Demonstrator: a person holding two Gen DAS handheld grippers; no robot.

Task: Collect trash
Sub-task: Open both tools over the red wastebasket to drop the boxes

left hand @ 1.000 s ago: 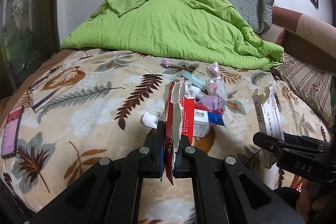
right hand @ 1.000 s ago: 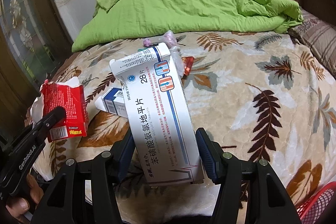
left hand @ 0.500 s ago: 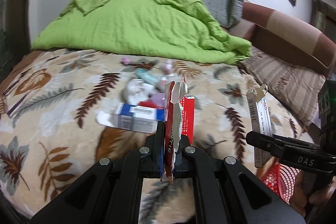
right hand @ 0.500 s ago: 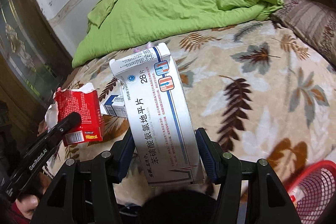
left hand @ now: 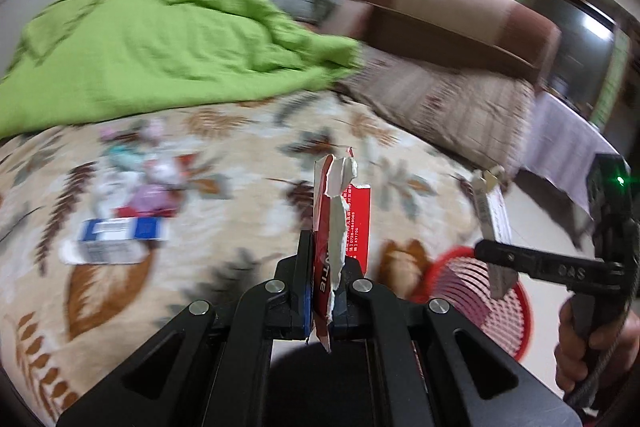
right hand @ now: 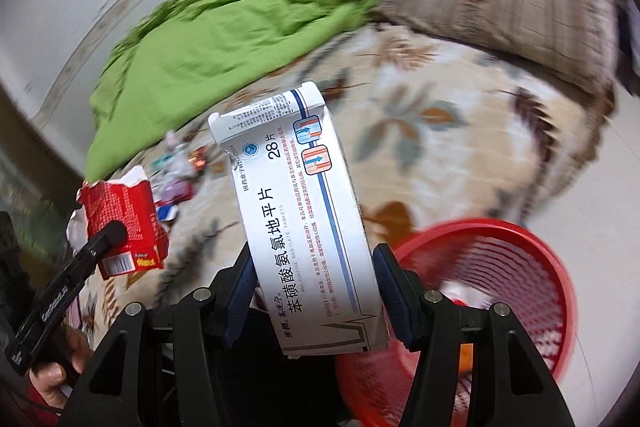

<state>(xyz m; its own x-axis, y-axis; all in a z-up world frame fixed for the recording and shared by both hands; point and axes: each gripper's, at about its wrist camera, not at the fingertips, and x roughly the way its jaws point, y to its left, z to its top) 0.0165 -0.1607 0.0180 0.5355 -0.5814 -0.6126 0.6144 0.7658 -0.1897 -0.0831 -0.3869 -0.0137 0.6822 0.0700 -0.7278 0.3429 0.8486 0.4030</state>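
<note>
1. Two pieces of trash are seen to be already lifted off the bed. A torn red carton [left hand: 340,223] is pinched flat between the closed jaws of the left gripper [left hand: 322,287], and a white tablet box [right hand: 304,227] is clamped by its long sides in the part-open jaws of the right gripper [right hand: 314,291].

2. A red mesh basket [right hand: 516,259] is found on the floor beside the bed, at about four o'clock in the right wrist view and at about four o'clock in the left wrist view. The lower end of the white tablet box is pictured over the basket's near rim, so the drop is judged close but not yet made.

3. Something pale and something orange are glimpsed inside the basket; what they are cannot be told through the blur.

4. More litter is left on the leaf-patterned blanket [left hand: 240,155]: a blue-and-white box [left hand: 116,239] at about nine o'clock in the left wrist view, with a heap of small wrappers [left hand: 152,183] just beyond it, toward ten o'clock. The pieces cannot be counted.

5. The green quilt [left hand: 152,51] and the pillows at the head of the bed are judged not to belong to the task.

6. The task is therefore judged partly done: two items are in hand and unreleased, and at least one further trip to the heap is needed.
</note>
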